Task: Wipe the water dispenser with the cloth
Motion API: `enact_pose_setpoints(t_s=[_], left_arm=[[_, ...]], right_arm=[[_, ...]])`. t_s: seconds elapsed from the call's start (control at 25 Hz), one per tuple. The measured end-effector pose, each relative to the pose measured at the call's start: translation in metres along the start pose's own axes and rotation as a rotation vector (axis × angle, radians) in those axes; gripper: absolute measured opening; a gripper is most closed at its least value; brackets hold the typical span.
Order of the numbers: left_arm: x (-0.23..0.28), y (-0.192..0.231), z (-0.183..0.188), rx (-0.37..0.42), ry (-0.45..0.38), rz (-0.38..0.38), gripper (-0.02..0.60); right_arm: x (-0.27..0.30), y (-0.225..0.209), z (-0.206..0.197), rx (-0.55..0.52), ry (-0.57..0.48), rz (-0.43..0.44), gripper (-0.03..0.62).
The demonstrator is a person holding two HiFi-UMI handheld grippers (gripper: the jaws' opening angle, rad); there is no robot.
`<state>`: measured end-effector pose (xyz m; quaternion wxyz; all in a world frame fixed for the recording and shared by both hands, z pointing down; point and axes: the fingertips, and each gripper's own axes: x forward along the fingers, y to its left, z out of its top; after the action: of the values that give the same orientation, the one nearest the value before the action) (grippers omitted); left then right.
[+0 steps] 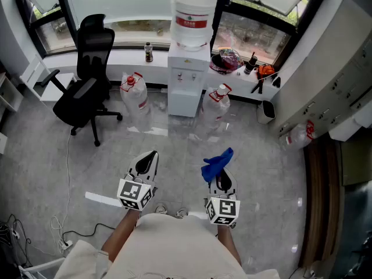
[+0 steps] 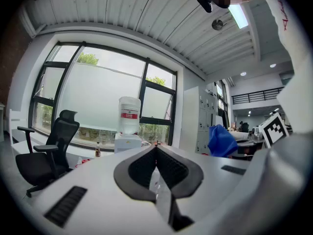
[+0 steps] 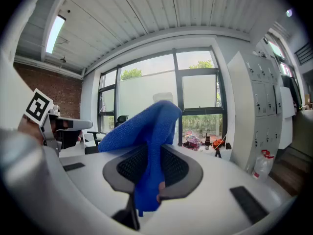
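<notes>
The white water dispenser (image 1: 188, 80) stands against the window wall, carrying a clear bottle with a red label (image 1: 190, 17); it also shows far ahead as the dispenser (image 2: 128, 140). My right gripper (image 1: 221, 178) is shut on a blue cloth (image 1: 216, 164), which sticks out forward between the jaws. In the right gripper view the cloth (image 3: 149, 146) hangs between the jaws and hides most of the dispenser. My left gripper (image 1: 147, 163) is shut and holds nothing. Both grippers are well short of the dispenser, over the grey floor.
A black office chair (image 1: 87, 86) stands left of the dispenser. Two spare water jugs (image 1: 135, 97) (image 1: 215, 104) flank it on the floor. The sill holds a small bottle (image 1: 149, 52) and clutter (image 1: 228, 60). Grey lockers (image 1: 343, 92) line the right; cables (image 1: 23, 237) lie bottom left.
</notes>
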<state>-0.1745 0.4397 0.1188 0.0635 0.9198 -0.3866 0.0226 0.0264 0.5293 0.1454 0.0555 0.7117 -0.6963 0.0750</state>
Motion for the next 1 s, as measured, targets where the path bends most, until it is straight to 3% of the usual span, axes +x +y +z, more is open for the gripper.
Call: enact_pose_setpoints(t_s=[0.56, 1.0], left_arm=[[-0.002, -0.009, -0.003, 0.0, 0.005, -0.009, 0.011], [-0.016, 0.005, -0.01, -0.02, 0.023, 0.028, 0.011]], right_arm=[[-0.006, 0.006, -0.001, 0.011, -0.013, 0.033, 0.089], [-0.006, 0.01, -0.001, 0.016, 0.001, 0.042, 0.089]])
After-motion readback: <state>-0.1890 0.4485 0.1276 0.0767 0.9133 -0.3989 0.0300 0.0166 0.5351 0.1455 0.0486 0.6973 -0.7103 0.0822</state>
